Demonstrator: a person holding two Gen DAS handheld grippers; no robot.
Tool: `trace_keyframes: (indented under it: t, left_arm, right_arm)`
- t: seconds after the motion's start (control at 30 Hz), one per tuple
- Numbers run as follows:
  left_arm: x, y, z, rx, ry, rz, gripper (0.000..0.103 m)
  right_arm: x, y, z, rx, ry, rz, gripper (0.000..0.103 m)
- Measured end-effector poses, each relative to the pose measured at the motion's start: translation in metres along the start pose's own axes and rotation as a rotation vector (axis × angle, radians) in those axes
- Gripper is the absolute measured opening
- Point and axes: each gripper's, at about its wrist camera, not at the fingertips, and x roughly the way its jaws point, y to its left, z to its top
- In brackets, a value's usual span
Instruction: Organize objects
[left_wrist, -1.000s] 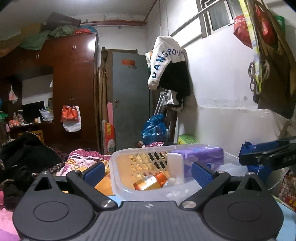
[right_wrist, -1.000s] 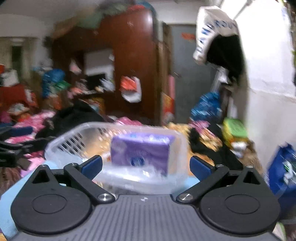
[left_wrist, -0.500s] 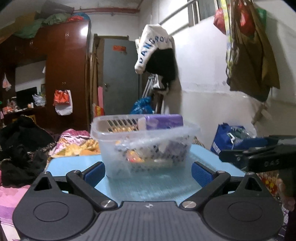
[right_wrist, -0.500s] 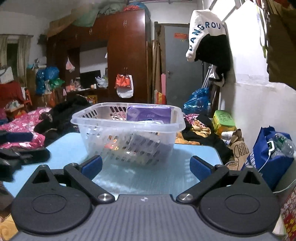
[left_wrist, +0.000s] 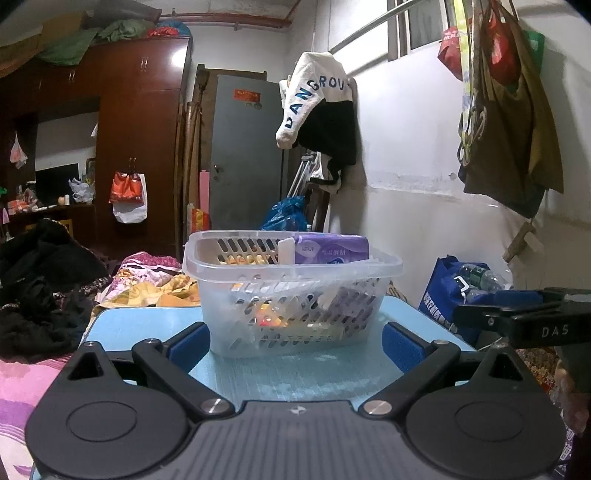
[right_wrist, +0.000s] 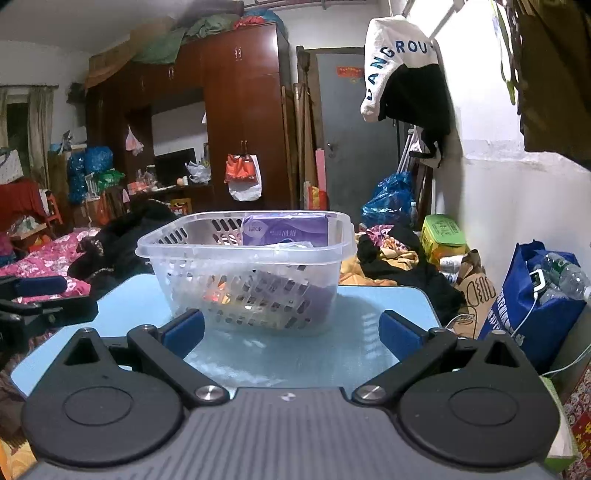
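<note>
The basket on the tabletop already held the purple pack; both tongs stood spread, empty; sorting looked finished.

Black hand-held gripper, blue pads, seemingly silver screws.

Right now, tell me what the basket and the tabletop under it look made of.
Basket: likely thin translucent plastic; contents show through its slotted, glossy walls. Tabletop: light blue and smooth, apparently laminate or plastic, with a soft sheen; the core is not visible.
</note>
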Motion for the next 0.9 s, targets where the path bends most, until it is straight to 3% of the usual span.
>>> trace_keyframes:
  t: [0.9]
  left_arm:
    - [-0.0025, -0.0073, -0.0011, 0.017, 0.012, -0.026, 0.101]
  right_arm:
    - [-0.0083, 0.0058, -0.0011, -0.017, -0.023, 0.002, 0.103]
